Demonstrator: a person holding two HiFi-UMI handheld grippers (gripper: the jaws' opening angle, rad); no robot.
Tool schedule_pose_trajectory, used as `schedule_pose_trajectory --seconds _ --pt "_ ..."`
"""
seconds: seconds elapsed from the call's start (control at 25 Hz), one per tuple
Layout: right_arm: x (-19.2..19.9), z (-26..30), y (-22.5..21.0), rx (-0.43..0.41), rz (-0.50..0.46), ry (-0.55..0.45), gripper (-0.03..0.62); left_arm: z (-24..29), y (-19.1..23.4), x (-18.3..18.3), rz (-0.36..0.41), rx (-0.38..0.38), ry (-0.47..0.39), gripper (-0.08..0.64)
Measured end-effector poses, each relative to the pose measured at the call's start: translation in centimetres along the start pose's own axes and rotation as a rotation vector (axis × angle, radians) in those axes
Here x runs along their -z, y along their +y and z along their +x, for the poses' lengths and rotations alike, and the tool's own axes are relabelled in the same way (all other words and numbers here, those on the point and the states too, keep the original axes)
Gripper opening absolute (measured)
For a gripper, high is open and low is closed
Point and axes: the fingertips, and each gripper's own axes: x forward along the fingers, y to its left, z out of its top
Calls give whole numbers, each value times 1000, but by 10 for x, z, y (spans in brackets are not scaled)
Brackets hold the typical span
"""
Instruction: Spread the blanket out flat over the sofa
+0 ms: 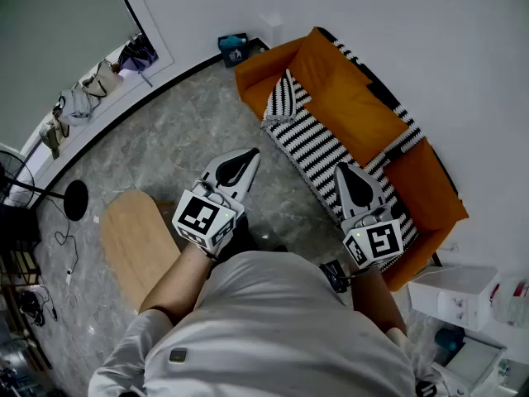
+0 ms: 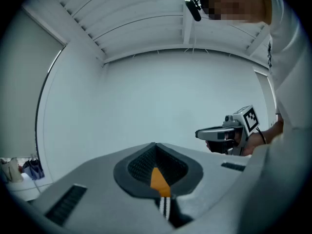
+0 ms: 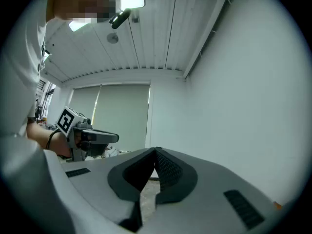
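Observation:
An orange sofa (image 1: 351, 98) stands against the white wall at the right of the head view. A black-and-white striped blanket (image 1: 310, 143) lies along its seat, bunched at the far end, with a strip over the backrest. My left gripper (image 1: 250, 154) hovers above the floor in front of the sofa, jaws together and empty. My right gripper (image 1: 343, 169) hangs over the near part of the blanket, also shut with nothing held. In the left gripper view the left gripper (image 2: 155, 145) frames a sliver of orange sofa (image 2: 158, 178) and striped blanket (image 2: 165, 206).
A light wooden table (image 1: 136, 242) stands at my left. A fan's black base (image 1: 75, 198) and cables lie by the left wall. A blue box (image 1: 234, 50) sits beyond the sofa's far arm. A white carton (image 1: 459, 292) stands at the near right.

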Motion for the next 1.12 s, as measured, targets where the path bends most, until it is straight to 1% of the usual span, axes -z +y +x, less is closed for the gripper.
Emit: schedule_pose_trajectory --seconds 0.32,0.48,0.76,0.96,1.12 --pt "4 23 -2 6 -5 15 26 10 21 6 -15 24 -2 9" --pt "6 43 -4 19 1 21 26 14 42 9 -22 37 -3 9" --pt "15 105 -2 34 24 38 26 23 104 20 -40 74 -2 9" --pt "21 157 1 81 37 56 28 29 159 25 -44 114 6 9" --pt "25 184 -3 130 62 73 28 34 192 26 -43 154 22 9"
